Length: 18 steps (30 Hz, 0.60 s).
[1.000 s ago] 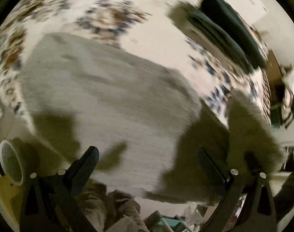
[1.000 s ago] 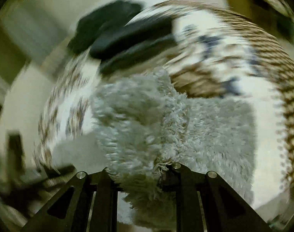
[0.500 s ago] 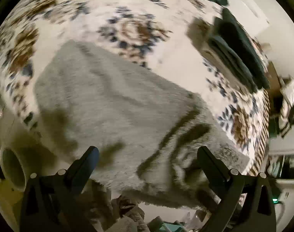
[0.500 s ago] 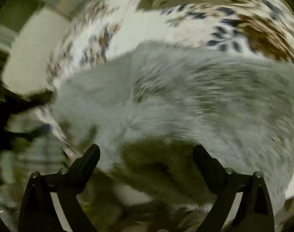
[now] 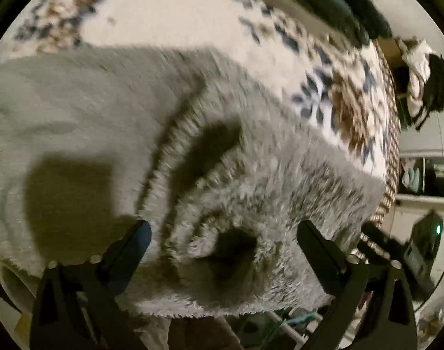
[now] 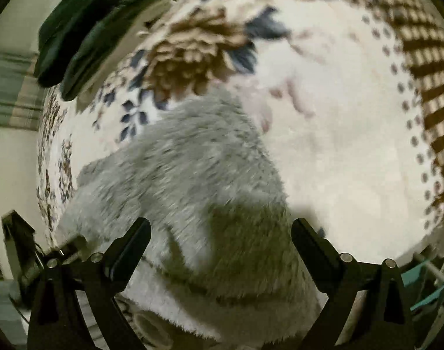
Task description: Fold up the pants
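Floral bedding in cream, brown and navy fills both of my wrist views, a patterned blanket [image 5: 347, 93] spread across what looks like a bed, and on it lie the fuzzy grey pants [image 5: 152, 134]. From the left camera I see them stretched flat to the left, while the near right part is doubled over into a thick, shaggy fold with a ribbed band curving through it; the lower edge of the fabric hangs just past the edge of the bedding. My left tongs [image 5: 222, 236] sit low over that bunched part, jaws wide apart and clamping nothing, casting a blocky shadow on the flat grey cloth. My right tongs [image 6: 220, 233] are likewise spread wide, empty, with the pile of the pants between and just beyond the tips; whether the tips touch the cloth I cannot tell. Further out, a stack of dark green folded garments [image 6: 87, 29] rests at the far edge of the blanket, well apart from the pants. Both views are smeared by motion blur, so finer detail is lost.
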Tool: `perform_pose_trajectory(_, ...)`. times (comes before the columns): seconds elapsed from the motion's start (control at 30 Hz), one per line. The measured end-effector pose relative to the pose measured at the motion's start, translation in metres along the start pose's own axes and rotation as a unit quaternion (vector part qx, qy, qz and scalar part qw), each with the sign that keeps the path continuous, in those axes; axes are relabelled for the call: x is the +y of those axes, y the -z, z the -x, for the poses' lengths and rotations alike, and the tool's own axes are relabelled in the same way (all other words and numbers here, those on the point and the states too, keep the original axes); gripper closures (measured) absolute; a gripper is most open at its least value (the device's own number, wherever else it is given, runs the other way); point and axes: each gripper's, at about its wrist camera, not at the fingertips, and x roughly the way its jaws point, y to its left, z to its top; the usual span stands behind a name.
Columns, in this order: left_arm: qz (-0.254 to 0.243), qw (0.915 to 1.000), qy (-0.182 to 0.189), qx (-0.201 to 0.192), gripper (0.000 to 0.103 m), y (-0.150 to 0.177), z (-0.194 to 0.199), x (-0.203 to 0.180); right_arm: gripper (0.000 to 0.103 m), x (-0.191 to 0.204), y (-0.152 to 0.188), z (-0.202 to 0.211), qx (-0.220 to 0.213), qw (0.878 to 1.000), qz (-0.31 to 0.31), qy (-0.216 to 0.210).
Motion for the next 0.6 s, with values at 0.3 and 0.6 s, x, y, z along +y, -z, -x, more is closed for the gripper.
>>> perform_pose_trajectory(0.3,0.021,0.9988,-0.008,0.044,0.059,0.039,0.007,0.057,0.004,0.024,-0.001,-0.002,0.007,0.991,0.073,0.115)
perform_pose_trajectory(0.6,0.051,0.9979,0.04,-0.004,0.042,0.011,0.049,0.04,0.004,0.096,-0.015,-0.006,0.018,0.982,0.16,0.101)
